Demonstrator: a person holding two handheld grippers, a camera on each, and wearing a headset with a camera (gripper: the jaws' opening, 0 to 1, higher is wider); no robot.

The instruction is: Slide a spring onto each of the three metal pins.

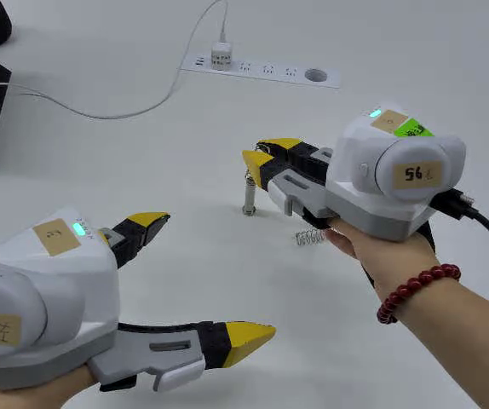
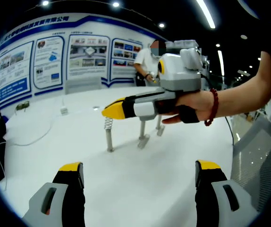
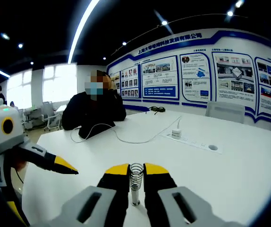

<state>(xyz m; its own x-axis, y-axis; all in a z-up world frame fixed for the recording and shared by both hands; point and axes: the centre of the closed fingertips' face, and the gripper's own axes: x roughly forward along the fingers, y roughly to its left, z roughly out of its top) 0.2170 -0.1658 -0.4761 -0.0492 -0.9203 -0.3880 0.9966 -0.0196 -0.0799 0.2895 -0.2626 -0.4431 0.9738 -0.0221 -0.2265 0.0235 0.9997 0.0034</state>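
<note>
The right tongs [image 1: 266, 150] are clamped on a spring [image 3: 135, 176], one jaw on either side of the coil. They hold it upright over a metal pin [image 3: 135, 197] that stands on the white surface [image 1: 142, 153]. In the right gripper view the lowest coils appear to sit around the top of the pin, with bare shank showing below them. The spring is therefore judged started but not seated. Gripping from the sides leaves the bore of the spring free and in line with the pin, which is what it needs in order to slide down. The left tongs [image 1: 206, 274] stand wide apart and hold nothing. They sit at about 7 o'clock from the pin and well apart from it, out of the working path. A second spring [image 1: 310, 236] lies on its side on the surface at about 4 o'clock from the pin, near the right hand, probably staged for another pin. A power strip [image 1: 261, 70] lies at 12 o'clock, well apart from the work. Releasing the spring off axis could let it tilt and bind.
</note>
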